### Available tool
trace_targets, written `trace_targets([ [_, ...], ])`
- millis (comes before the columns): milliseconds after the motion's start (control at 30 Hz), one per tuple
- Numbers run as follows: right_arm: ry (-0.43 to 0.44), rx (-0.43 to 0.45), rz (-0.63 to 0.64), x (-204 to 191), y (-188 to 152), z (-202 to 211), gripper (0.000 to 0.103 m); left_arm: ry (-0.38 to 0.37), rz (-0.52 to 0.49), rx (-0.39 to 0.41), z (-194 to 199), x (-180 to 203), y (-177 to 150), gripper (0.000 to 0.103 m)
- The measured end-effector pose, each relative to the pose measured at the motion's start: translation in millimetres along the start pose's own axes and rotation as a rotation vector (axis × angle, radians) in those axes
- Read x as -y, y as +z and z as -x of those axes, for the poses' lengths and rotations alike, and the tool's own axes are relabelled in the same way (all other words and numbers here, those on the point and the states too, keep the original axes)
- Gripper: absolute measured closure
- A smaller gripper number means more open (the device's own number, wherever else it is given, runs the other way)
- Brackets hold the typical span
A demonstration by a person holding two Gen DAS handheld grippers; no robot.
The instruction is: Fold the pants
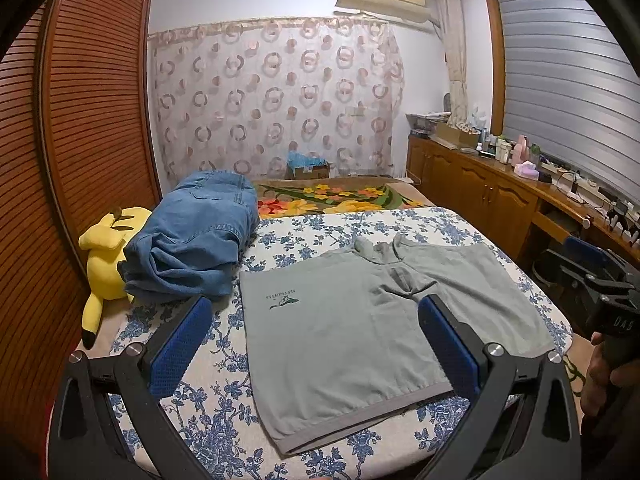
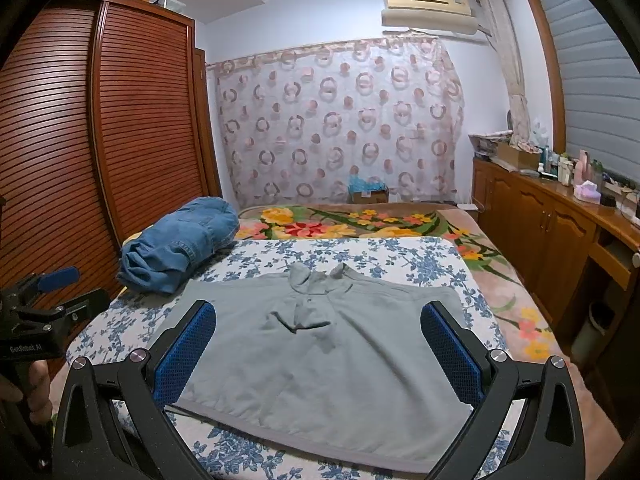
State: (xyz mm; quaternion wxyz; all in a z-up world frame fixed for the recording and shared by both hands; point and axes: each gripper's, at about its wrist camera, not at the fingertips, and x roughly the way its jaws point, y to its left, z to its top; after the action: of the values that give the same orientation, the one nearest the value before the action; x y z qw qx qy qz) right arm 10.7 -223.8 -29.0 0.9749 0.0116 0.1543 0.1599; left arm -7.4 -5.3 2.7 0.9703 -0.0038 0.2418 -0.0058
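Grey pants [image 1: 360, 332] lie spread flat on the bed's blue floral sheet [image 1: 304, 232], with a dark logo on the left half and a ribbed band along the near edge. My left gripper [image 1: 316, 304] hovers open just above the near part of the pants, its blue pads [image 1: 180, 344] wide apart with nothing held. In the right wrist view the same pants [image 2: 320, 360] lie under my right gripper [image 2: 319, 306], which is also open and holds nothing. Each gripper shows at the other view's edge: the right gripper [image 1: 576, 264] and the left gripper [image 2: 76, 288], each held by a hand.
Folded blue jeans [image 1: 192, 236] sit at the back left of the sheet beside a yellow plush toy [image 1: 104, 264]. A slatted wooden wardrobe [image 1: 92, 100] stands on the left. A wooden cabinet [image 1: 480, 184] with bottles runs along the right. A flowered blanket [image 2: 340, 220] lies beyond the sheet.
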Motion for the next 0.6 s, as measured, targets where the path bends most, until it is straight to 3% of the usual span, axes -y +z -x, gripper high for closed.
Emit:
trace_targets([
  [600, -0.002, 0.014, 0.002, -0.2, -1.3, 3.1, 0.001, 0.0, -0.009, 0.013, 5.5, 4.4, 4.7, 0.0],
])
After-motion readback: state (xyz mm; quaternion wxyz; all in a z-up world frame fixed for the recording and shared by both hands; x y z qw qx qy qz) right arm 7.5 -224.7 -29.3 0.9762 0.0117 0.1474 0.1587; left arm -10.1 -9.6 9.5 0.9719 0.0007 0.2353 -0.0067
